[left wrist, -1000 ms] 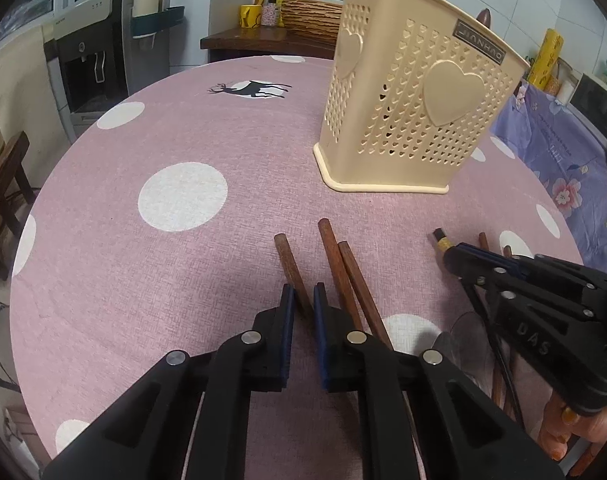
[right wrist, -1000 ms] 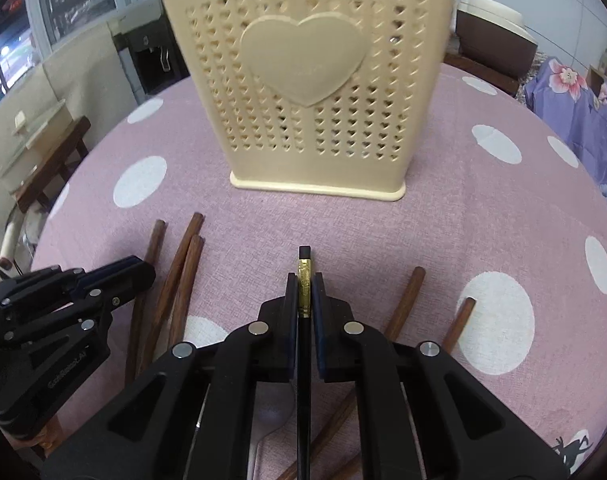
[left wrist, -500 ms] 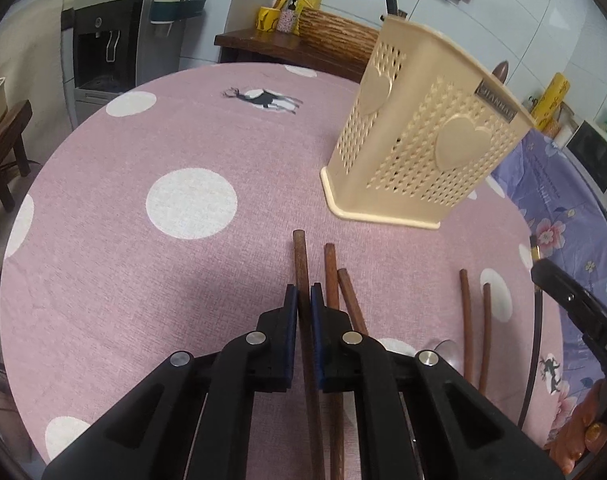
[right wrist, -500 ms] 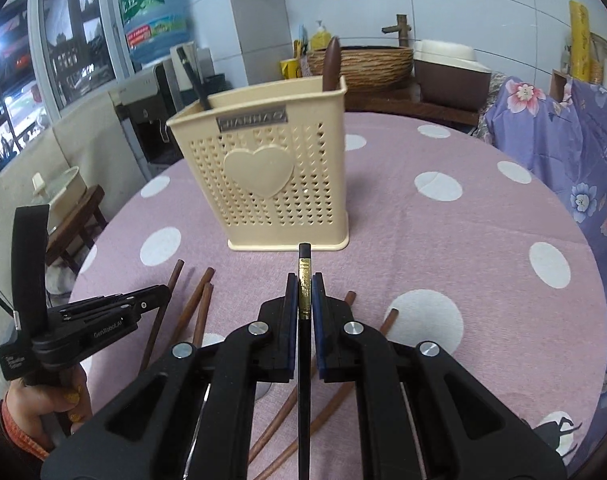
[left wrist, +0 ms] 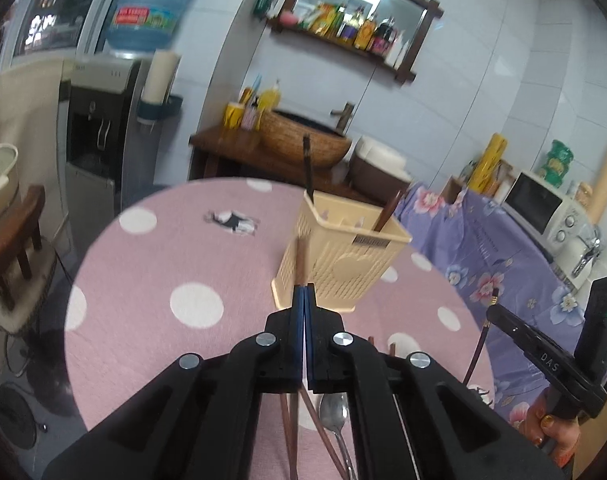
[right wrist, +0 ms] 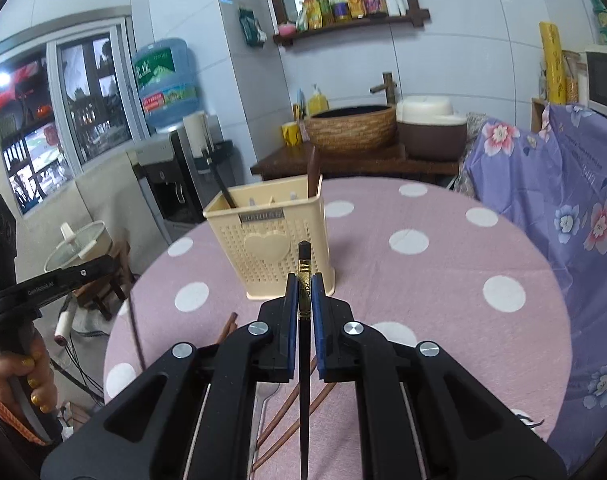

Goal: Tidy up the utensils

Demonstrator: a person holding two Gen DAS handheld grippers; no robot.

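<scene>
My left gripper [left wrist: 304, 294] is shut on a brown wooden chopstick [left wrist: 300, 264] and holds it high above the table, its tip over the near side of the cream perforated utensil holder [left wrist: 335, 264]. My right gripper [right wrist: 304, 284] is shut on a black chopstick with a gold band [right wrist: 304, 264], also raised, in front of the holder [right wrist: 269, 248]. The holder has a dark utensil [right wrist: 219, 186] and a brown one [right wrist: 312, 172] standing in it. Several brown chopsticks [right wrist: 291, 400] and a metal spoon [left wrist: 335, 412] lie on the table below.
The round table has a pink cloth with white dots [right wrist: 423, 280]. A wooden side table with a woven basin [right wrist: 349, 130] stands behind it. A water dispenser [left wrist: 99, 148] is at the left, a purple flowered cloth [right wrist: 551, 200] at the right.
Both grippers have risen well above the table, each with its chopstick. The holder now appears smaller and farther below, and its open top shows.
</scene>
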